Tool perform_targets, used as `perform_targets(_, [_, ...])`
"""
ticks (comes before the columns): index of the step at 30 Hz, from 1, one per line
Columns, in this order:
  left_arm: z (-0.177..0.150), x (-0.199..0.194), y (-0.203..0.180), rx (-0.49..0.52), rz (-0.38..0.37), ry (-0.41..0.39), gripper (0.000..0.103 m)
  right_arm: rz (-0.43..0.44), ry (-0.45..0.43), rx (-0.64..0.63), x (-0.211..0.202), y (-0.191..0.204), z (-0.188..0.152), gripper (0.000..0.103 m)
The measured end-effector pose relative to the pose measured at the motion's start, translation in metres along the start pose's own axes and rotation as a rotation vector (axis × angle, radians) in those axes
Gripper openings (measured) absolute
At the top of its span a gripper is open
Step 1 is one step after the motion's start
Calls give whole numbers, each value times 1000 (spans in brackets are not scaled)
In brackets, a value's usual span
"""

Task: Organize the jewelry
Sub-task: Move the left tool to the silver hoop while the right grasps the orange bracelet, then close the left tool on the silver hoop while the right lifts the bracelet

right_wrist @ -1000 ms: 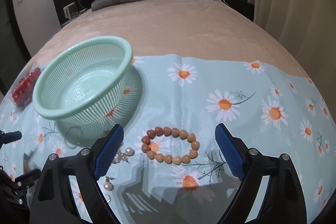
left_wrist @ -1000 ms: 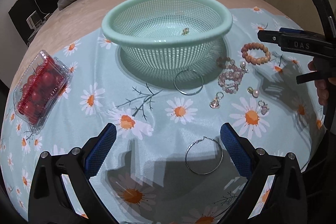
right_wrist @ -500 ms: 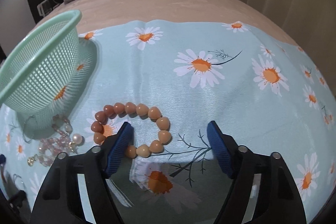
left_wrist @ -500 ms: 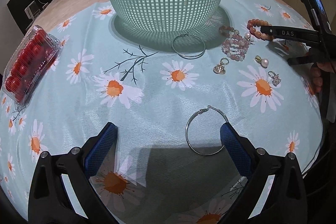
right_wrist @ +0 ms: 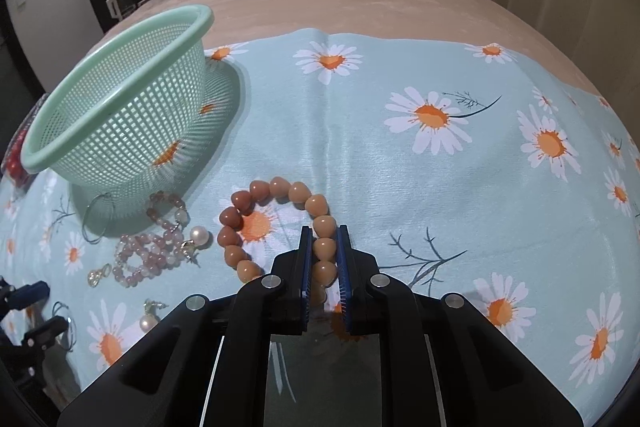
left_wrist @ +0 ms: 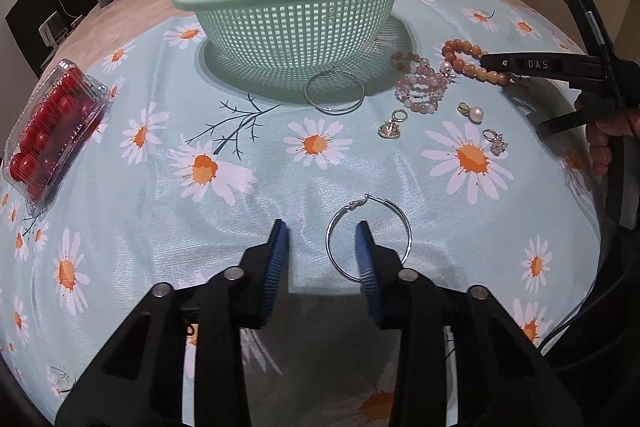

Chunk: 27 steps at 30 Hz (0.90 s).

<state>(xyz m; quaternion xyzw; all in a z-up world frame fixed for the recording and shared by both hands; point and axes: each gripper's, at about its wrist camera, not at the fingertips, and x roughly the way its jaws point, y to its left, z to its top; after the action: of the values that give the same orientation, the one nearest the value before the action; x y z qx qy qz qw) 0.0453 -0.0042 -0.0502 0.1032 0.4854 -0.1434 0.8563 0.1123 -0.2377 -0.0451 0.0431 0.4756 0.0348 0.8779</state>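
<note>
Since a second ago we have narrowed both grippers: our right gripper (right_wrist: 324, 245), then wide apart above the orange bead bracelet (right_wrist: 276, 223), now has its blue pads (right_wrist: 306, 259) pressed against the beads on the bracelet's 4 o'clock side, clamping that stretch of the strand. Our left gripper (left_wrist: 320, 251) has closed from fully spread to roughly half open, holding nothing; its right pad sits inside the near hoop earring (left_wrist: 369, 238), its left pad just outside the hoop at 9 o'clock, so the wire's left edge lies between them. On the daisy cloth (left_wrist: 240, 187) over the bed we count two hoop earrings, the second hoop (left_wrist: 334, 91) touching the green basket (left_wrist: 294, 23) at its 6 o'clock, one pink bead bracelet (left_wrist: 420, 89), one orange bracelet, and roughly four small earrings or charms toward 3 o'clock. One clear box of red tomatoes (left_wrist: 52, 131) lies at 9 o'clock.
</note>
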Motion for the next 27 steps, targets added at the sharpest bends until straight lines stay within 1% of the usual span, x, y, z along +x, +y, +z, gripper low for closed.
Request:
perform_targets(1, [0, 0, 1, -7, -6, 5, 19, 4, -2, 6, -3, 1, -2, 11])
perform_targets(2, [-1, 0, 2, -17, -22, 12, 14, 11, -2, 13, -6, 2, -2, 11])
perform_targets(3, [-2, -1, 3, -27, -51, 21, 6, 19, -3, 18, -9, 3, -3, 11])
perform_targets(4, [-3, -1, 5, -38, -74, 29, 4, 27, -7, 21, -13, 3, -4, 11])
perform_targets(7, [-5, -3, 6, -53, -87, 34, 4, 41, -25, 8, -27, 6, -3, 11])
perform_targets(13, [-7, -12, 4, -40, -87, 39, 3, 67, -68, -60, -61, 21, 0, 11])
perform_targets(23, [-1, -39, 9, -33, -66, 2, 3, 110, -148, -157, -108, 44, 9, 11])
perform_targets(27, [-2, -40, 6, -27, -71, -4, 3, 120, -169, -180, -120, 51, 10, 11])
